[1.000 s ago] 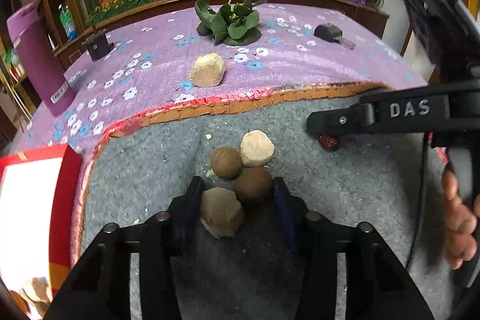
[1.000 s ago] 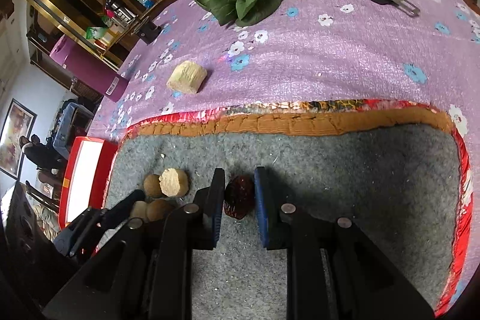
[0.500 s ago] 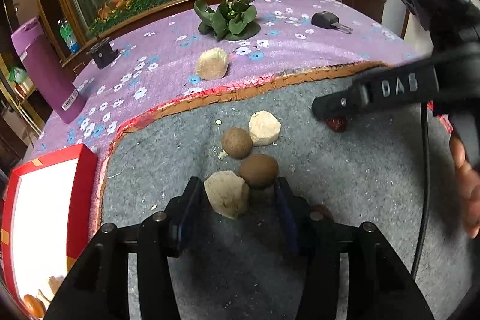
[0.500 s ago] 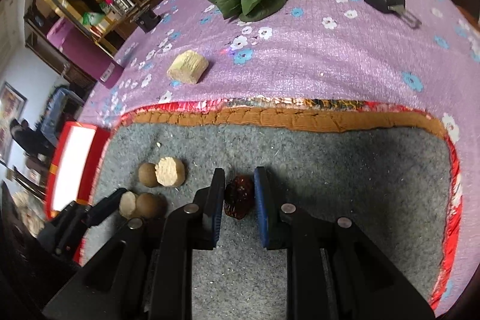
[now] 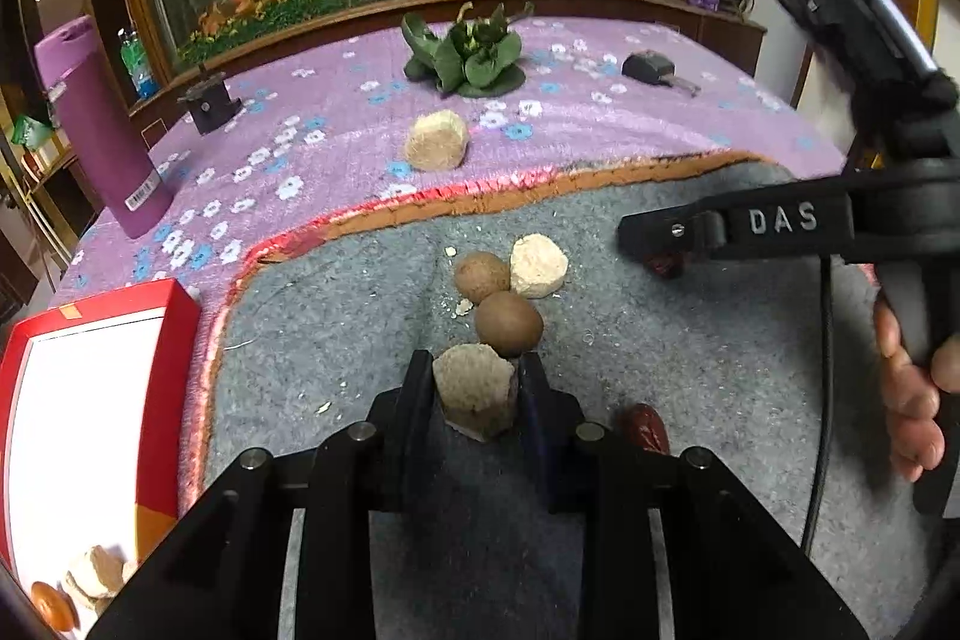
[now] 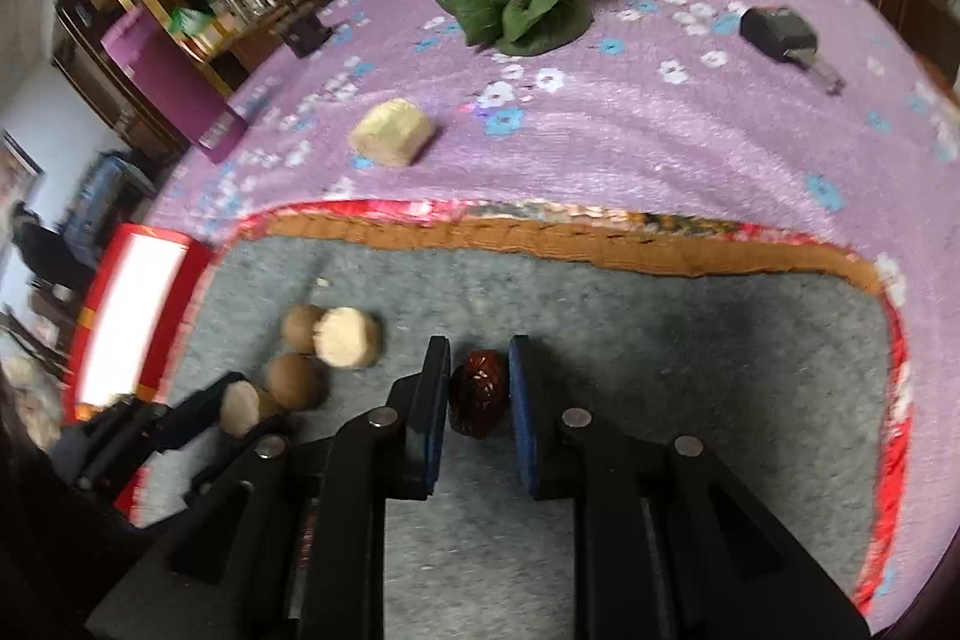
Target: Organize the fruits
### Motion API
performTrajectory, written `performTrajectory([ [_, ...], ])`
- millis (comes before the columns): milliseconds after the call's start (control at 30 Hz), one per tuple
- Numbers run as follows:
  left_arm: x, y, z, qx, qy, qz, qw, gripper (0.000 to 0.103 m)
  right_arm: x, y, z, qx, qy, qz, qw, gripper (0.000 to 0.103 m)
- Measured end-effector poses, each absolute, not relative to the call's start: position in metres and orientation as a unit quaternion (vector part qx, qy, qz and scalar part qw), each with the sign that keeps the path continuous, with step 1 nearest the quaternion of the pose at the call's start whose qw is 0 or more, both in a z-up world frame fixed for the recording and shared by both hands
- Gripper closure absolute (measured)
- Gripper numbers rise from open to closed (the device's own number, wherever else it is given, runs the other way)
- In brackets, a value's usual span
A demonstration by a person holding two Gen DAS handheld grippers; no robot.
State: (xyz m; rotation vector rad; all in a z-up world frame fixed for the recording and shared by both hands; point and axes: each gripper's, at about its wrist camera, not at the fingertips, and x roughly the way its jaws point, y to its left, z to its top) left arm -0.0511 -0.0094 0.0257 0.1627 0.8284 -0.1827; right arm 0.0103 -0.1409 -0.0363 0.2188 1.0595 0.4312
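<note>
Item: pale fruit chunk (image 5: 477,388), held in my left hand-held gripper (image 5: 474,382). It sits at lower centre of the left wrist frame, squarely between the two fingers, both pads against its sides. Blocky, cut faces, fibrous tan-cream flesh, long axis roughly upright in the frame. A round brown fruit (image 5: 509,323) touches its far edge, directly ahead of the fingertips.

Item: dark red date (image 6: 478,391), lower centre of the right wrist frame, between the fingers of my right hand-held gripper (image 6: 479,388). Wrinkled, glossy, long axis running along the fingers. The jaws stand narrow and close on either side; I judge it gripped, though a sliver of gap shows at the right pad.

Item: red box (image 5: 174,340), white-lined, lower left of the left wrist frame, already holding a few pieces. It lies left of the left hand-held gripper, which is the nearer one; I judge it the destination.

Other: second brown fruit (image 5: 480,275), pale chunk (image 5: 538,265), loose date (image 5: 647,427), all on the grey mat (image 5: 336,316).
</note>
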Motion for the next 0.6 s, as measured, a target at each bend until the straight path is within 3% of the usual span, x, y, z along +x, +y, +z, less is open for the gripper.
performTrajectory([
  [400,-0.124,0.063,0.103,0.036,0.289,-0.037,0.956,0.076,0.001,-0.138,-0.017,0.194,0.448,0.293,0.823,0.082],
  [600,-0.153,0.133,0.108,0.019,0.280,0.024,0.960,0.076,-0.011,-0.103,-0.011,0.221,0.448,0.351,0.792,0.081],
])
